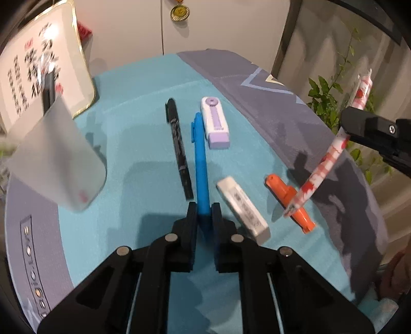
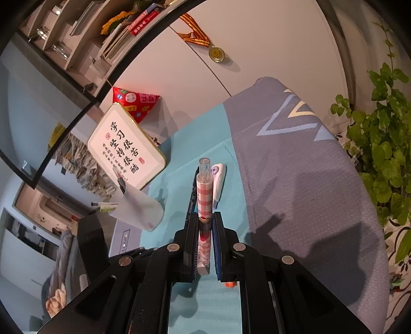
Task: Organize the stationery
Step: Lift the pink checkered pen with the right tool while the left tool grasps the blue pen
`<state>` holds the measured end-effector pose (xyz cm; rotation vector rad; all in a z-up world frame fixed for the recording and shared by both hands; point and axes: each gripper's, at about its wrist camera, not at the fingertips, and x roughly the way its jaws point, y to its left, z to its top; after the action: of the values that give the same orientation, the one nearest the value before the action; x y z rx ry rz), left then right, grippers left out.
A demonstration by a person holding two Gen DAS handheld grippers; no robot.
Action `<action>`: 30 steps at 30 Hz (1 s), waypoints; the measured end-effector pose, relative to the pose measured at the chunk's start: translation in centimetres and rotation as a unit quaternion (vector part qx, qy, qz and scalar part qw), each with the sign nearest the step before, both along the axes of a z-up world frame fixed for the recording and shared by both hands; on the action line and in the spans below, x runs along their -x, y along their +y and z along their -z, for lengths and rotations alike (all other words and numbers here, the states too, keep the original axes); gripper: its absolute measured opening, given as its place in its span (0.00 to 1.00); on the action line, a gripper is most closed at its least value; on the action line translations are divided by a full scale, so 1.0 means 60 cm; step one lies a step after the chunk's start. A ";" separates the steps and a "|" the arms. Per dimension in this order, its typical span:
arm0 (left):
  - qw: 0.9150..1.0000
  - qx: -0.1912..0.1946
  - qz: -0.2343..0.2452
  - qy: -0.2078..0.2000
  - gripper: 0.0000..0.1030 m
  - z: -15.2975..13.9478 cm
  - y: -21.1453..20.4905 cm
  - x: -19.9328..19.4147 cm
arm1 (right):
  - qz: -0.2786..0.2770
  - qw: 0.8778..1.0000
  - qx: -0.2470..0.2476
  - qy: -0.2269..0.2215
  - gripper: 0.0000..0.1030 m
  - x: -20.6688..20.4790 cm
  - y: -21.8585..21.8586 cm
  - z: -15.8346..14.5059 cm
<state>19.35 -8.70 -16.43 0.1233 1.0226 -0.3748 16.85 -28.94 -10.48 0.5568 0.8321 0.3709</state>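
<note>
My left gripper (image 1: 204,208) is shut on a blue pen (image 1: 199,156) that lies on the teal mat (image 1: 143,144). Beside it lie a black marker (image 1: 178,147), a purple and white correction tape (image 1: 215,122), a white eraser (image 1: 244,208) and an orange utility knife (image 1: 289,201). My right gripper (image 2: 205,218) is shut on a red and white checked pen (image 2: 204,197), held in the air above the mat; it also shows in the left wrist view (image 1: 331,151). A frosted white pen cup (image 1: 55,156) with a black pen in it stands at the left.
A framed calligraphy sign (image 1: 43,74) leans at the back left behind the cup. A grey patterned cloth (image 1: 295,123) covers the table's right side. A green plant (image 2: 380,159) stands past the right edge. A medal (image 1: 179,12) hangs on the wall.
</note>
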 end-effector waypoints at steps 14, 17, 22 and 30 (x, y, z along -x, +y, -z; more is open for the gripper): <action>0.997 -0.058 0.045 0.010 0.08 -0.019 0.106 0.203 | -0.130 0.990 -0.006 0.061 0.11 0.010 0.090 0.044; 0.998 -0.040 0.052 -0.007 0.10 -0.033 0.107 0.210 | -0.147 0.985 0.006 0.084 0.11 0.009 0.117 0.061; 0.996 -0.056 0.059 -0.027 0.21 -0.027 0.078 0.171 | -0.145 0.982 0.030 0.116 0.11 0.006 0.130 0.079; 0.998 -0.049 0.044 -0.004 0.20 -0.002 0.051 0.079 | -0.137 0.979 0.059 0.140 0.12 0.001 0.136 0.099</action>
<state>14.63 -5.61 -16.29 0.2593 1.0292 -0.4037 16.77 -20.78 -16.42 0.3873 1.2018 0.4978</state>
